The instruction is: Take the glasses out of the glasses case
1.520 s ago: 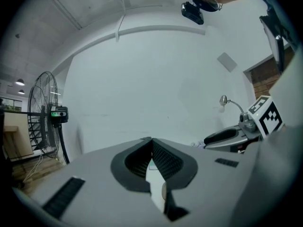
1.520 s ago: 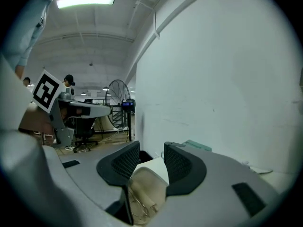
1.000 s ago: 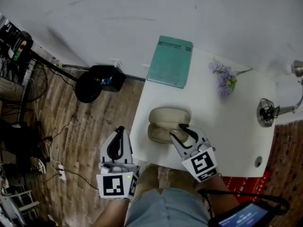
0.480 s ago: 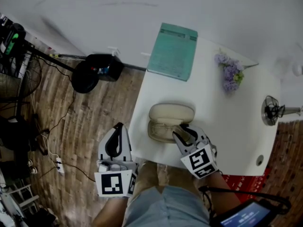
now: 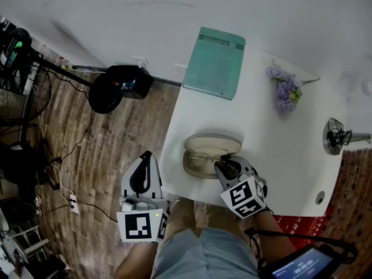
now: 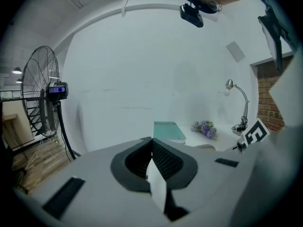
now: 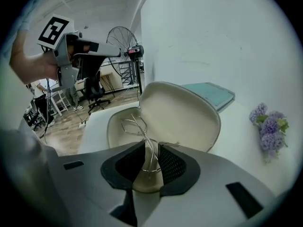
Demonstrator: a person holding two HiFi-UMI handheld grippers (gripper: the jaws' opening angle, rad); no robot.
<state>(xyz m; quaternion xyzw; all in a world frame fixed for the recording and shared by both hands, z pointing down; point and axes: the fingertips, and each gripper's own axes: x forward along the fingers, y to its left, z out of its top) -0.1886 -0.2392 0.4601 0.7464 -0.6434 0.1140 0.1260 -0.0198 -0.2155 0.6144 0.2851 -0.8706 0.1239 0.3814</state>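
A beige glasses case (image 5: 213, 144) lies open near the front edge of the white table (image 5: 279, 150), lid (image 7: 184, 112) up. Thin wire-framed glasses (image 7: 135, 126) rest in its base. My right gripper (image 5: 224, 168) tilts down into the case. Its jaws are closing, with the near part of the glasses frame (image 7: 150, 152) between the pads, and a gap still shows on each side of the wire. My left gripper (image 5: 143, 176) hangs off the table's left side over the wooden floor, its jaws shut on nothing (image 6: 150, 148).
A teal book (image 5: 214, 63) lies at the table's far edge. Purple flowers (image 5: 283, 89) and a small desk fan (image 5: 337, 137) sit at the right. A black fan base (image 5: 113, 95) and cables lie on the floor at the left.
My right gripper has sunk and tipped down into the open case, and its jaws have narrowed around the glasses frame. The left gripper has hardly moved.
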